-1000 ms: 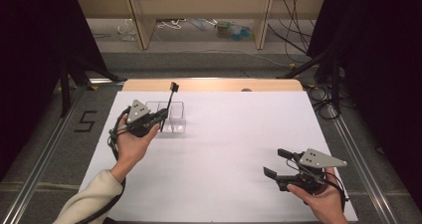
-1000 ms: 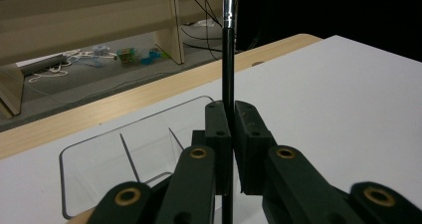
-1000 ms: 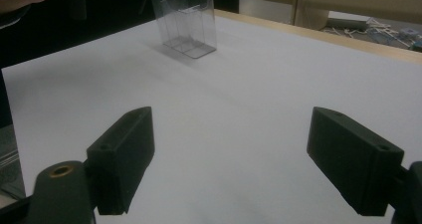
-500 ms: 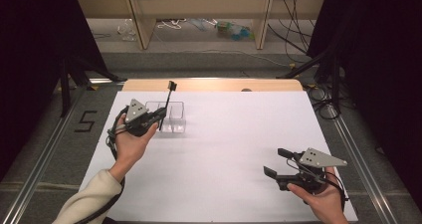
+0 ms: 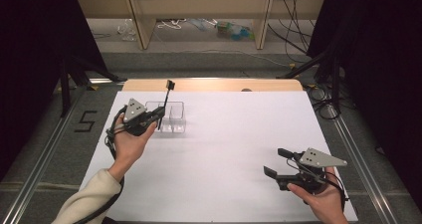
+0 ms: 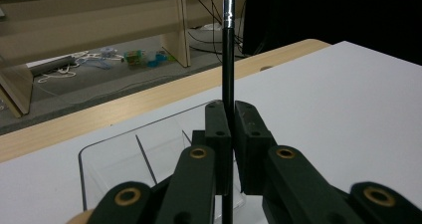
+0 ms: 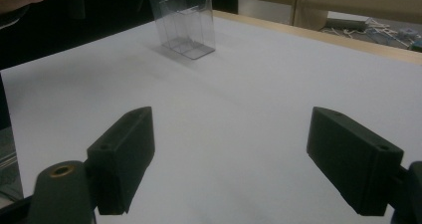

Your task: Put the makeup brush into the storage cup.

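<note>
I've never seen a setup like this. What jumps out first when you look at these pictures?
First, the thin black brush that the left gripper clamps upright above a clear box at the far left of the white table. Then the right gripper near the front right corner, jaws wide apart with nothing between them.

- Your brush (image 6: 228, 84) has a glossy black handle and a shiny metal ferrule.
- Your box (image 5: 172, 118) is clear, glossy plastic.
- Your table (image 5: 239, 134) is matt white, edged in wood.
</note>
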Tool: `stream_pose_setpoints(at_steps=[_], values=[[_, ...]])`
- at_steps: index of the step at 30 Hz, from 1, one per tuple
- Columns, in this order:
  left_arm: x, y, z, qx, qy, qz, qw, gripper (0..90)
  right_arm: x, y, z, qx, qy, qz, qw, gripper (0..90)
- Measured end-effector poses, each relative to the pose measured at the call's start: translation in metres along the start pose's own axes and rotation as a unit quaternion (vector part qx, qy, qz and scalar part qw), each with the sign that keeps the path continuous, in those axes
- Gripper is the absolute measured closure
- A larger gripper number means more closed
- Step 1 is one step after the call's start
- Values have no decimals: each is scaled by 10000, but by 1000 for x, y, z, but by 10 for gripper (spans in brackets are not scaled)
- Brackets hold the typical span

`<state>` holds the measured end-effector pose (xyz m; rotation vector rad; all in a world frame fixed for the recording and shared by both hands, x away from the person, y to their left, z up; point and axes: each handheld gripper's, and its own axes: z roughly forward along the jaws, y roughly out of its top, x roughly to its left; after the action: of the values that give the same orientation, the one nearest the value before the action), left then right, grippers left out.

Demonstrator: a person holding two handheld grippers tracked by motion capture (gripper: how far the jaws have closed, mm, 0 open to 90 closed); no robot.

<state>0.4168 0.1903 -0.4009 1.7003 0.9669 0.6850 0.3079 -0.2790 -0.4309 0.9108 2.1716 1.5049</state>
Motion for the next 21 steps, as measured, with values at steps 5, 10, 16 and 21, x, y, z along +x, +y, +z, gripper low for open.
stream_pose_setpoints(at_steps=[5, 10, 16, 21], values=[[2, 0, 0, 9, 39, -7, 10000, 853, 0, 0, 1, -67, 27, 9, 10000, 200], [4, 0, -1, -7, 65, -18, 10000, 853, 0, 0, 1, -34, 33, 6, 10000, 201], [5, 0, -1, 4, 92, 1, 10000, 853, 0, 0, 0, -31, 53, 52, 10000, 200], [6, 0, -1, -8, 117, -28, 9999, 852, 0, 0, 0, -35, 43, 56, 10000, 200]])
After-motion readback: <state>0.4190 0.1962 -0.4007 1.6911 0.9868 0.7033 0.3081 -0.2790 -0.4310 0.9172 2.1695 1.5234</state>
